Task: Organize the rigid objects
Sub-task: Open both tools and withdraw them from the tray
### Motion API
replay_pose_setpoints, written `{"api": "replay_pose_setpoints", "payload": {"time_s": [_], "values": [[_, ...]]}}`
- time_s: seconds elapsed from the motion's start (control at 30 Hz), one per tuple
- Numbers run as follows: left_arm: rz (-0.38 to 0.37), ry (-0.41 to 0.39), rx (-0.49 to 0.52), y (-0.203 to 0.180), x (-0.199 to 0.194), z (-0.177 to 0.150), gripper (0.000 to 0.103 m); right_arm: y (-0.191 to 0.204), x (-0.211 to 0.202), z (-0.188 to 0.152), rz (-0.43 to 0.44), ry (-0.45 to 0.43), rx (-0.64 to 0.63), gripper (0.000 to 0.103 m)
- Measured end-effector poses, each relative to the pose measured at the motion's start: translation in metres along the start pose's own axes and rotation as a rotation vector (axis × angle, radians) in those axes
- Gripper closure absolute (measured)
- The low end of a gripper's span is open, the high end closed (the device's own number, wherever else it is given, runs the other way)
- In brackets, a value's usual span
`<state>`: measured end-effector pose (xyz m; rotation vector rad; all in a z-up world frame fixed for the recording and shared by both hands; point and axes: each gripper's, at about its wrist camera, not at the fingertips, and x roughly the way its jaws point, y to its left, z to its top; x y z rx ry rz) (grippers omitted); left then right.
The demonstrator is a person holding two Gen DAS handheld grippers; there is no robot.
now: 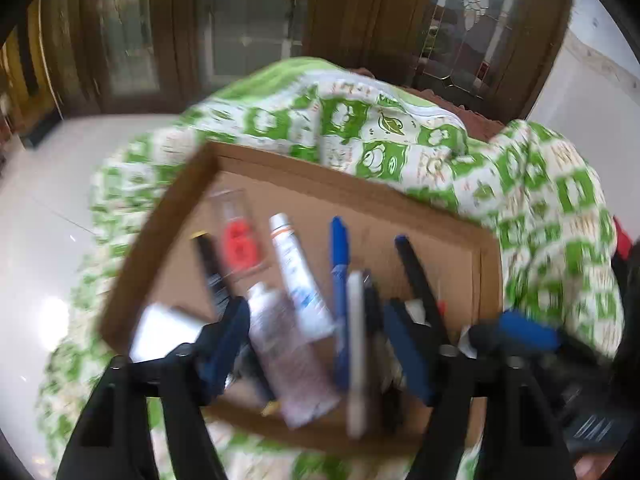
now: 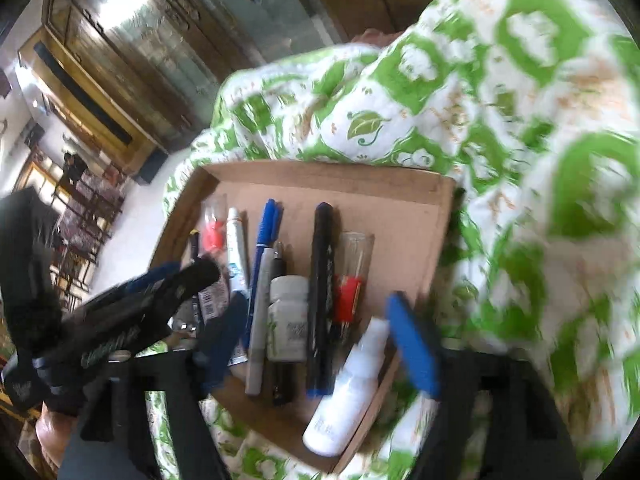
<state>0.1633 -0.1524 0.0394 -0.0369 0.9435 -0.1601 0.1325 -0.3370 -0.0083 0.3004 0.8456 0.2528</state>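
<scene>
Left wrist view: the left hand-held gripper [image 1: 316,344] is hovering over the near half of a shallow cardboard tray [image 1: 160,216] that is resting on a green-and-white patterned quilt [image 1: 540,200]. Its blue-padded fingers are standing well apart, with nothing clamped between them. Directly under the gap are lying a clear-wrapped tube [image 1: 288,356], a white tube [image 1: 298,276], a blue pen [image 1: 340,280] and a grey pen [image 1: 356,352]. All are running near to far, roughly parallel to the fingers. Motion blur is heavy here, so whether either pad is touching an item probably cannot be settled.

Right wrist view: the right hand-held gripper [image 2: 320,344] is likewise hanging with its jaws apart and empty over the tray's near right part. Between the fingers are lying a white pill bottle [image 2: 288,324], a black marker [image 2: 320,292], a red-banded clear tube [image 2: 352,280] and a white spray bottle [image 2: 344,392]. The spray bottle is lying nearest the right finger, just beside the tray's near right wall, slanting a little. The other gripper is showing at the left.

Judgement: the right hand is nearer the right-side items, the left hand the tubes; long axes are lying along the approach, so a crosswise closure is suiting both.
</scene>
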Motion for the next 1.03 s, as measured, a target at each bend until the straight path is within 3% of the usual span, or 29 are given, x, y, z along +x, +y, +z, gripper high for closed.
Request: {"api": "replay_pose_setpoints", "payload": {"time_s": [0.07,0.13,0.2,0.3,0.5,0.77,0.9,1.03], "values": [[0.037,-0.037,0.025,0.003,-0.021,-0.02,0.022,0.006,-0.016,-0.006,-0.001,-0.057,0.005,0.013],[0.084,-0.057,0.046,0.009,-0.045,-0.045,0.004,0.017,-0.029,-0.013,-0.005,-0.107,-0.01,0.002],[0.116,-0.067,0.065,0.015,-0.062,-0.061,0.002,0.03,-0.038,-0.024,-0.016,-0.134,-0.037,0.0],[0.181,-0.093,0.119,0.016,-0.087,-0.084,0.002,0.046,-0.043,-0.045,-0.04,-0.106,-0.086,0.0],[0.169,-0.088,0.146,0.013,-0.1,-0.081,0.001,0.052,-0.064,-0.083,-0.098,-0.085,-0.101,0.0],[0.088,-0.076,0.087,0.002,-0.113,-0.071,0.001,0.036,-0.125,-0.103,-0.137,-0.275,-0.021,0.0],[0.147,-0.104,0.132,-0.004,-0.117,-0.07,0.001,0.031,-0.14,-0.105,-0.16,-0.335,0.006,0.0],[0.191,-0.133,0.168,-0.004,-0.122,-0.069,0.001,0.032,-0.135,-0.103,-0.172,-0.309,0.0,0.0]]}}
